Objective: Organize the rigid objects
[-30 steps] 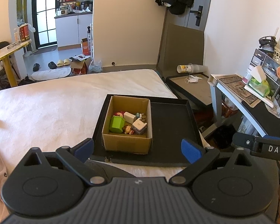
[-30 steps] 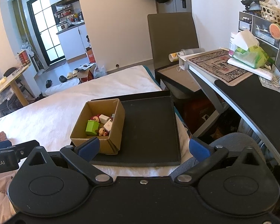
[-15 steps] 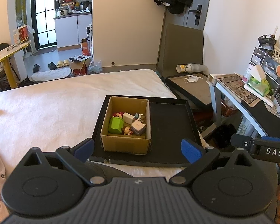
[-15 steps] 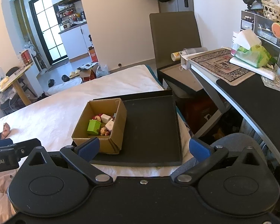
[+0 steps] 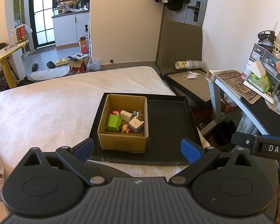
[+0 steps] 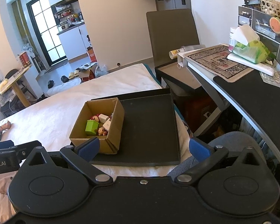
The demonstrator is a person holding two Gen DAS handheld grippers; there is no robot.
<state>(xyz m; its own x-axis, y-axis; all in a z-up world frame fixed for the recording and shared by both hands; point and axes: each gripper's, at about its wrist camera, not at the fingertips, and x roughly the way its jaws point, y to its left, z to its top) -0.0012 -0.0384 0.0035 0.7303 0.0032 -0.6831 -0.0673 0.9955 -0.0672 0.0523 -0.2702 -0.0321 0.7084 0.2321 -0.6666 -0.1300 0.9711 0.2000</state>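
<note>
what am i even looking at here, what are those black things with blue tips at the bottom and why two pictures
Those black things are hand-held grippers: a person carries one in each hand, and each has a fisheye camera looking forward along its two fingers. One picture comes from the left gripper, the other from the right gripper; the blue tips are the finger pads. Both grippers are open and hold nothing.

Ahead, on a bed covered in white cloth, lies a shallow black tray. In the tray's left part stands an open cardboard box holding small items: a green block, white plug-like cubes and little toy figures. The rest of the tray is bare. A desk stands to the right.
</note>
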